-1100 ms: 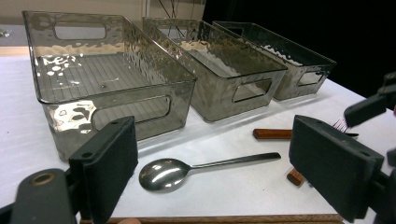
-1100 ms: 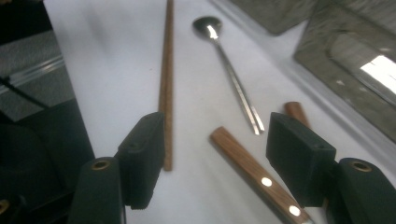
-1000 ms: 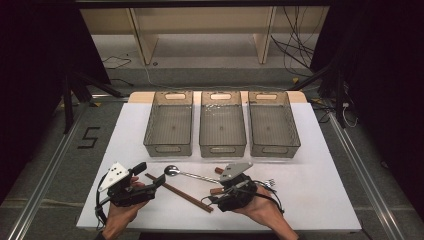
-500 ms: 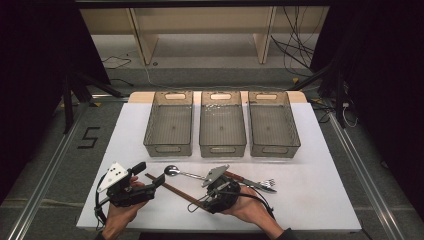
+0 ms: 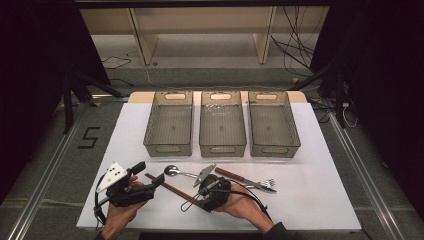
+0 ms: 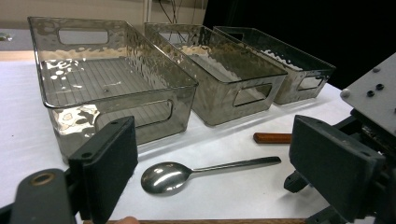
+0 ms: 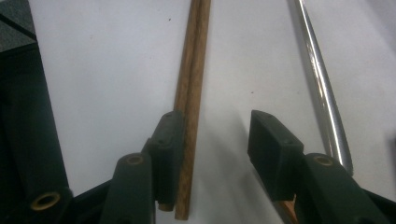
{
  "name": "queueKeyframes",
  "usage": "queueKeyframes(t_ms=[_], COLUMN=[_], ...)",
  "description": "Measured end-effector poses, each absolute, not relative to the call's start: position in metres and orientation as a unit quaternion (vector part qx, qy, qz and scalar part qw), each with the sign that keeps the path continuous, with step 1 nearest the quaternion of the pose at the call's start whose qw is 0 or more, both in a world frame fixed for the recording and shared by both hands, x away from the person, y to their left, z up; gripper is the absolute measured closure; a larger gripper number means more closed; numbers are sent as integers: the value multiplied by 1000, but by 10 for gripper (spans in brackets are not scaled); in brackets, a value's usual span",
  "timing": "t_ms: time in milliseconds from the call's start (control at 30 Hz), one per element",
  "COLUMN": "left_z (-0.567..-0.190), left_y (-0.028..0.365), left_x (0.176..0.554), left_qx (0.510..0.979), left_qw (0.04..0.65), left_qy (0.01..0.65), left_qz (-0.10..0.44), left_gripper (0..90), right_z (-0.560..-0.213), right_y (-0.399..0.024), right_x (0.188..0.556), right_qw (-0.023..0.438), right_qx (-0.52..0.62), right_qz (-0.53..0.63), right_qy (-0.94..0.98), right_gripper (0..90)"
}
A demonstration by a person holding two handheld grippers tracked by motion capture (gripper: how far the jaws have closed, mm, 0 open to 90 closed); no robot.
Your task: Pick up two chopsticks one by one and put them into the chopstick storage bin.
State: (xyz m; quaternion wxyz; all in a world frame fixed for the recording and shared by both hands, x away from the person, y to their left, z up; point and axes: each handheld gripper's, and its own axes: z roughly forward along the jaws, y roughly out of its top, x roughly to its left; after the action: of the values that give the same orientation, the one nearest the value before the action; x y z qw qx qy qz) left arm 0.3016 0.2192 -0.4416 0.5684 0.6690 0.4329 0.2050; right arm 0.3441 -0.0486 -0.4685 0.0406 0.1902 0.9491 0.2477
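A pair of brown chopsticks [image 5: 172, 189] [image 7: 191, 70] lies slantwise on the white table [image 5: 310, 200]. My right gripper [image 5: 199, 196] [image 7: 215, 121] is low over their near end and straddles them. Its jaws have just been closing: the left pad touches the sticks and the right pad stands apart, so it is open. A steel spoon [image 5: 172, 171] [image 6: 166, 177] lies just beyond, its handle [image 7: 317, 79] to the right of the sticks. My left gripper [image 5: 148, 174] [image 6: 215, 154] rests open at the front left, facing the spoon. A wooden-handled fork [image 5: 250, 181] [image 6: 272, 137] lies to the right.
Three grey see-through bins [image 5: 167, 148] [image 5: 222, 148] [image 5: 275, 148] stand side by side across the middle of the table, nothing in them. The table's front edge is close under both hands. White surface lies open at the right front.
My right gripper has moved left and down, from beside the fork's handle to the near end of the chopsticks, and its jaws have narrowed. The left gripper has stayed put.
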Motion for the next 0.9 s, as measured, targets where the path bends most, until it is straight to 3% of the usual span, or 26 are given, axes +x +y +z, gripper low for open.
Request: queueKeyframes(t_ms=[200,567,900], left_z=[-442,-442,-441], left_y=[219,220,220], left_x=[302,302,302], left_qx=[669,669,669], left_qw=[568,568,568], left_qy=[433,434,434], left_qz=[205,205,204], left_gripper=[149,149,149], right_z=[-471,-468,-467], right_y=[-45,-35,-32], right_x=[345,349,356], right_qw=[43,45,33], right_qx=[188,194,214], right_qz=[233,206,191], right_qy=[953,958,957], right_gripper=[593,760,844])
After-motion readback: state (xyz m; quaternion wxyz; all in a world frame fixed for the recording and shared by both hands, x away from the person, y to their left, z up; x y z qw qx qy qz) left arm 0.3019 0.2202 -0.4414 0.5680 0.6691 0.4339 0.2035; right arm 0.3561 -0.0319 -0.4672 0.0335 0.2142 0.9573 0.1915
